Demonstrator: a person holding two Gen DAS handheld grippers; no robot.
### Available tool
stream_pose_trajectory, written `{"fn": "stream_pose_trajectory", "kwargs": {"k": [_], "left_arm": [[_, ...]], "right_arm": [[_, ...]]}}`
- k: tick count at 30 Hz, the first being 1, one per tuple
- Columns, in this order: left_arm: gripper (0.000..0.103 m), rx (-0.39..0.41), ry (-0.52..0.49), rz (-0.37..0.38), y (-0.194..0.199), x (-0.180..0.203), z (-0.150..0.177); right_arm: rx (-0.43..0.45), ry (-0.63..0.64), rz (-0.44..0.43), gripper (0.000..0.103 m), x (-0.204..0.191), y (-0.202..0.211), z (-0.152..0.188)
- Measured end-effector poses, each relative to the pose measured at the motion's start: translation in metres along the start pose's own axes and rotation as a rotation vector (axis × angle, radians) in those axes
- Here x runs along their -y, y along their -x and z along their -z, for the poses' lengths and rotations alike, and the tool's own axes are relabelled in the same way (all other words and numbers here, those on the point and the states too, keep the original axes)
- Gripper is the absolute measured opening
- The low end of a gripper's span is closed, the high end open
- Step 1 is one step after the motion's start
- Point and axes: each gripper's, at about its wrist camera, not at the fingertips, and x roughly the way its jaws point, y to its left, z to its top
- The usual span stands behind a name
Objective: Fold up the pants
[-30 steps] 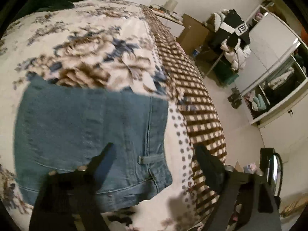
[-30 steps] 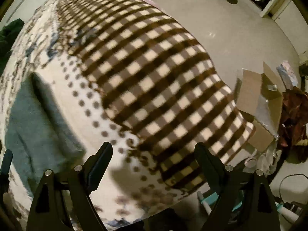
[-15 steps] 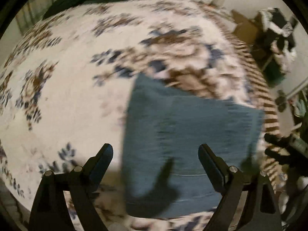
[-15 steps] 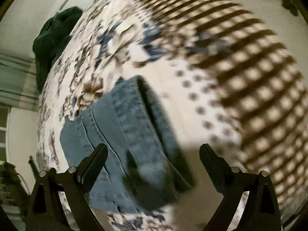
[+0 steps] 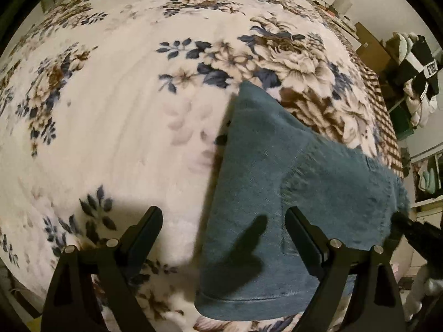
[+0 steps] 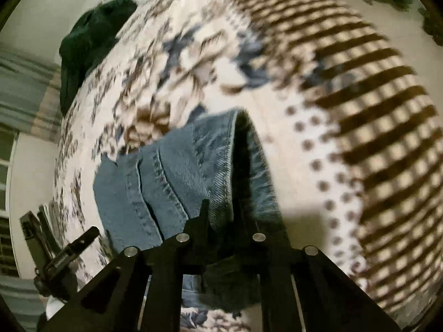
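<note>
Where the plush blanket (image 5: 116,127) covers the bed, its fleecy pile shows blue and brown flowers on cream, giving way to brown dots and then a brown-and-cream check toward the far edge. On it lie the pants (image 5: 277,193), blue denim with a fine twill weave, folded into a thick, roughly oblong bundle with a stitched hem along the near edge. In the right wrist view the same pants (image 6: 171,182) show double-stitched seams and a rounded fold standing up as a ridge.

The left gripper (image 5: 224,227) hangs over the bundle's left edge with its jaws spread wide: the left jaw is above bare blanket, the right jaw above the denim, and nothing is clasped. The right gripper (image 6: 221,221) has just been closing its jaws, and they now pinch the raised fold at the bundle's right end.

Both grippers point steeply down at the bed. A dark green cloth (image 6: 91,41) lies heaped at the bed's far side.
</note>
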Motion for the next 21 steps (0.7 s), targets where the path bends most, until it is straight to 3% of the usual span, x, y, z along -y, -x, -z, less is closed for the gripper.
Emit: {"fn": "stream_pose_trajectory", "kwargs": {"k": [5,6,7,8,9,11,12,13,14,17,18,19,20,21], "left_arm": [[0.09,0.006,0.003,0.034,0.0,0.006,-0.019],[0.09,0.006,0.005,0.042,-0.001,0.008,-0.023],[0.09,0.009,0.007,0.048,-0.004,0.011,-0.03],[0.09,0.013,0.004,0.054,-0.007,0.014,-0.035],[0.09,0.01,-0.002,0.057,-0.012,0.017,-0.041],[0.09,-0.002,-0.015,0.068,-0.025,0.024,-0.061],[0.09,-0.003,-0.02,0.069,-0.029,0.025,-0.067],[0.09,-0.003,-0.023,0.08,-0.037,0.027,-0.076],[0.09,-0.013,-0.019,0.089,-0.045,0.028,-0.086],[0.089,-0.056,0.004,0.112,-0.07,0.026,-0.101],[0.072,-0.07,0.0,0.143,-0.081,0.025,-0.106],[0.032,-0.076,-0.003,0.16,-0.085,0.024,-0.107],[0.022,-0.084,-0.004,0.192,-0.089,0.024,-0.107],[0.022,-0.088,-0.006,0.198,-0.092,0.023,-0.107]], "right_arm": [[0.028,-0.066,0.112,0.014,0.036,0.019,0.002],[0.012,-0.072,0.12,0.014,0.041,0.015,0.001],[-0.058,-0.044,0.122,0.016,0.041,-0.001,-0.002],[-0.099,-0.02,0.13,0.023,0.042,-0.01,-0.003],[-0.123,-0.002,0.143,0.029,0.04,-0.016,-0.006],[-0.125,0.003,0.119,0.031,0.037,-0.017,-0.015],[-0.104,-0.007,0.097,0.046,0.037,-0.013,-0.019],[-0.072,-0.026,0.063,0.07,0.039,-0.007,-0.023],[-0.048,-0.056,0.029,0.087,0.043,-0.002,-0.028],[-0.029,-0.139,-0.049,0.088,0.057,-0.004,-0.043],[-0.032,-0.153,-0.058,0.088,0.059,-0.008,-0.047],[-0.046,-0.166,-0.073,0.088,0.063,-0.015,-0.052],[-0.083,-0.191,-0.094,0.087,0.068,-0.025,-0.055],[-0.108,-0.209,-0.104,0.085,0.068,-0.035,-0.056]]}}
